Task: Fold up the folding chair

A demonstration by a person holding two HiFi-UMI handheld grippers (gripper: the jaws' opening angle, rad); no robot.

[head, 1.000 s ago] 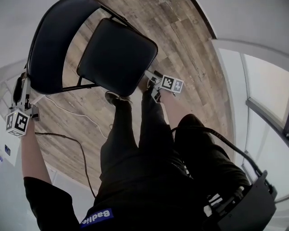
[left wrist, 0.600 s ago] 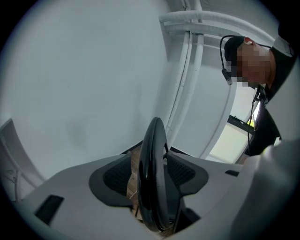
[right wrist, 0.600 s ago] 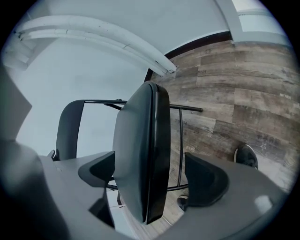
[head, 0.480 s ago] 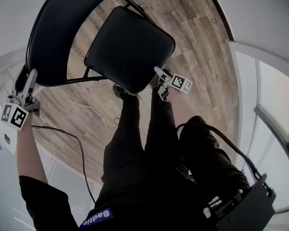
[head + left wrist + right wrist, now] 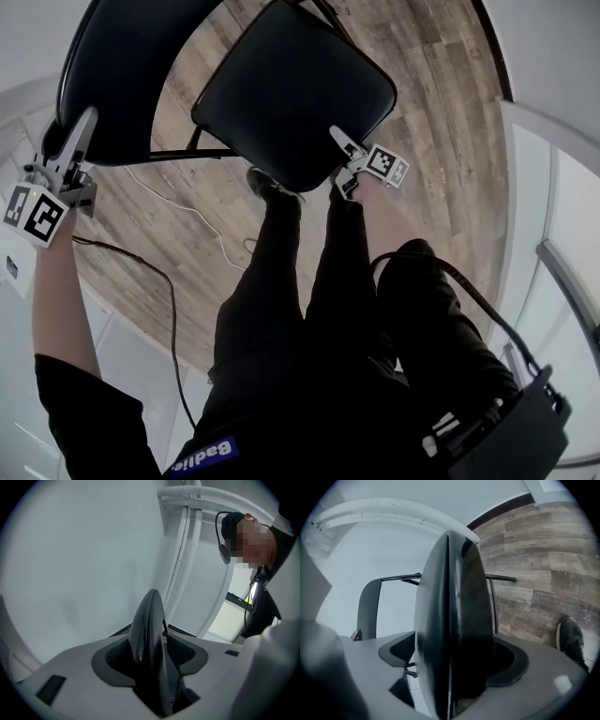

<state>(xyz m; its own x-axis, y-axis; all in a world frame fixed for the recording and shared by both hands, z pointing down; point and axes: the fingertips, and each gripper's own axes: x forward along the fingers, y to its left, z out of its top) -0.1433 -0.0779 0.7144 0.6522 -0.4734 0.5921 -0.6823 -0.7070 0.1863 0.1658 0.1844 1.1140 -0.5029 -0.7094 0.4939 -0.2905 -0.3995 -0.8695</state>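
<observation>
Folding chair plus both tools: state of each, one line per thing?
folding chair: not yet folded, floor shows between seat and backrest
seat: near edge between right tool's jaws
backrest: edge clamped by left tool
left tool: shut on backrest
right tool: gripping seat, jaws have just been opening wider

seat: black, smooth, faint sheen | frame: dark metal tube | floor: matt wood-grain planks
</observation>
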